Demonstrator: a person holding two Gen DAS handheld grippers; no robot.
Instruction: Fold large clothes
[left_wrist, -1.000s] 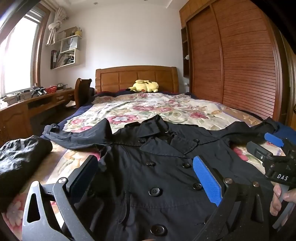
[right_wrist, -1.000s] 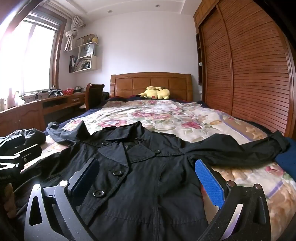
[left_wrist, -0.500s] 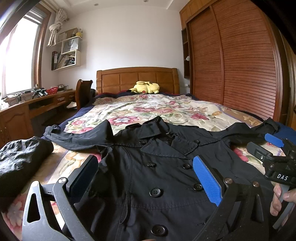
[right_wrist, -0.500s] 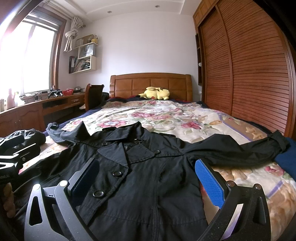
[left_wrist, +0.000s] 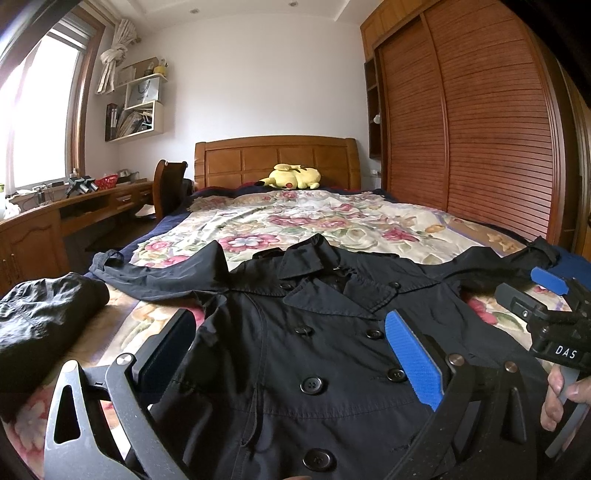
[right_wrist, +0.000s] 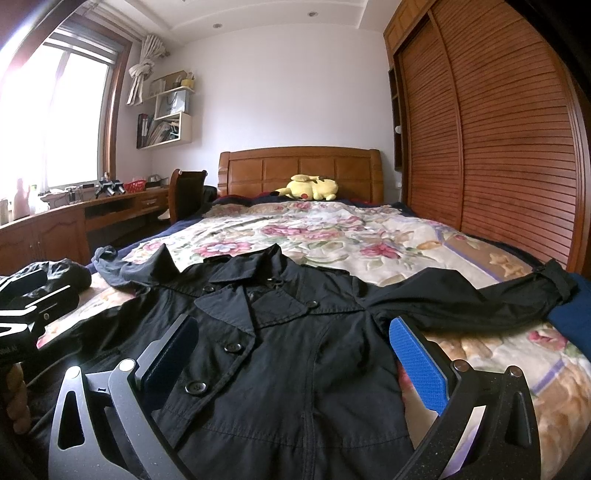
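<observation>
A black double-breasted coat (left_wrist: 314, 343) lies face up on the flowered bedspread, sleeves spread left and right, collar toward the headboard. It also shows in the right wrist view (right_wrist: 295, 350). My left gripper (left_wrist: 291, 354) is open and empty, hovering above the coat's buttoned front. My right gripper (right_wrist: 295, 350) is open and empty above the coat's right side, near the right armpit. The right gripper also shows at the right edge of the left wrist view (left_wrist: 550, 317), and the left gripper at the left edge of the right wrist view (right_wrist: 26, 306).
A bundled dark garment (left_wrist: 40, 325) lies at the bed's left edge. A yellow plush toy (left_wrist: 291, 177) sits by the wooden headboard (left_wrist: 277, 158). A slatted wardrobe (left_wrist: 480, 129) lines the right side; a desk (left_wrist: 55, 214) and chair (left_wrist: 170, 188) stand on the left.
Both grippers have drifted slightly, so the view has tilted up a little. The coat has not moved and both grippers stay open.
</observation>
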